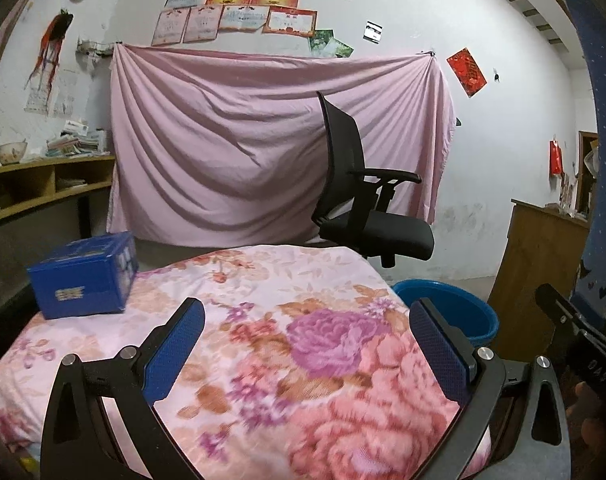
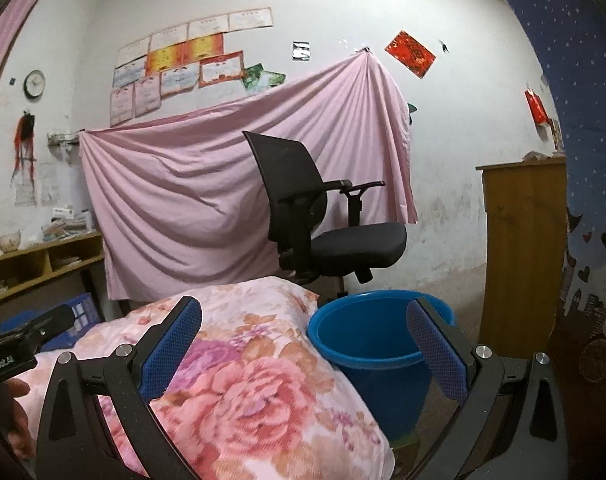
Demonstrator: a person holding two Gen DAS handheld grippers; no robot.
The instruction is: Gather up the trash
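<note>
A blue plastic bucket (image 2: 367,332) stands on the floor just right of a table under a floral cloth (image 2: 239,360); in the left wrist view only part of the bucket (image 1: 459,312) shows past the cloth's edge. A blue carton (image 1: 85,276) sits on the far left of the floral cloth (image 1: 303,340). My left gripper (image 1: 307,352) hovers open over the cloth, nothing between its blue pads. Above the cloth's right edge and the bucket, my right gripper (image 2: 303,352) is open and empty too. No loose trash shows in either view.
A black office chair (image 1: 363,200) stands behind the table before a hanging pink sheet (image 1: 263,140). A wooden cabinet (image 2: 519,256) is at the right, a low wooden shelf (image 1: 35,188) with papers at the left. The other gripper's body (image 1: 575,332) shows at the right edge.
</note>
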